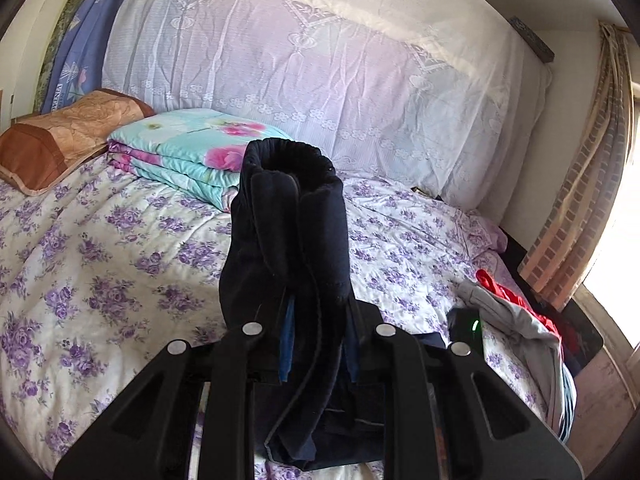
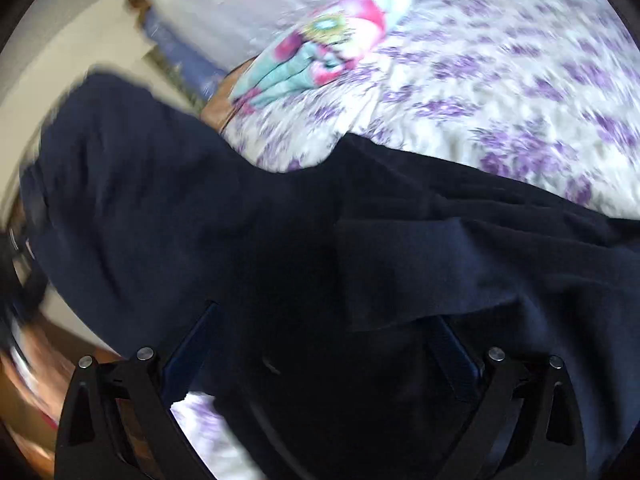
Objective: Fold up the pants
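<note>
1. The left gripper (image 1: 316, 320) has its jaws clenched on the dark navy pants (image 1: 288, 232) — a bunched fold stands up between them, above the bed (image 1: 100, 260).
2. The right gripper (image 2: 320, 360) is draped in the same pants (image 2: 360, 240); whether its jaws grasp — I cannot tell.
3. A folded floral quilt (image 1: 188, 148) lies near the pillow (image 1: 60, 136); grey and red clothes (image 1: 512, 312) sit at the bed's right edge.

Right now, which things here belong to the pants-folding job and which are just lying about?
In the job: dark navy pants, left gripper, right gripper.

Lying about: folded floral quilt, brown pillow, grey and red clothes, curtain.
</note>
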`<action>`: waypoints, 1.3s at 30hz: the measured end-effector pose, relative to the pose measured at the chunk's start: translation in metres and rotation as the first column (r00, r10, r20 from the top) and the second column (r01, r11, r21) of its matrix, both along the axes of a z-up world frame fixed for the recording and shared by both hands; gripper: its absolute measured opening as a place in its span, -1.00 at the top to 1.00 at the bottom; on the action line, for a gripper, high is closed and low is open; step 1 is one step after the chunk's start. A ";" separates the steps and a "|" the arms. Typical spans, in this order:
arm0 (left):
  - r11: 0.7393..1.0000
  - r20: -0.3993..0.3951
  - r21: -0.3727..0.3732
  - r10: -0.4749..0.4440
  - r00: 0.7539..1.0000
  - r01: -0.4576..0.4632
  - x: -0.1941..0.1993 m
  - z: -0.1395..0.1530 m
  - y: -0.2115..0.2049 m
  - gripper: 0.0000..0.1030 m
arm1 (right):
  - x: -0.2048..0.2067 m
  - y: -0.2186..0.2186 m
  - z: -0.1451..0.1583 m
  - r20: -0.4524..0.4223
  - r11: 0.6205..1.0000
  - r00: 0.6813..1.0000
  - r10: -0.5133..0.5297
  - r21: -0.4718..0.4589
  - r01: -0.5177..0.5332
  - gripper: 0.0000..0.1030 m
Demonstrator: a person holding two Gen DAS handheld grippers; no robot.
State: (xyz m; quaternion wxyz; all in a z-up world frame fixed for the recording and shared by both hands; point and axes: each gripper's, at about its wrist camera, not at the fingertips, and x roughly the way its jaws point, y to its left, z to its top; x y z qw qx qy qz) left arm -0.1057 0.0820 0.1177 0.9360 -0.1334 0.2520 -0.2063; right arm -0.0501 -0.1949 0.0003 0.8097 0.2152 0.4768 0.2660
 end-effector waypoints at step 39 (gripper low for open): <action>0.853 -0.234 0.455 -0.164 0.958 0.257 0.013 -0.137 -0.234 -0.68 | -0.133 -0.214 -0.018 0.213 0.818 0.801 -0.559 -0.013 0.574 -0.93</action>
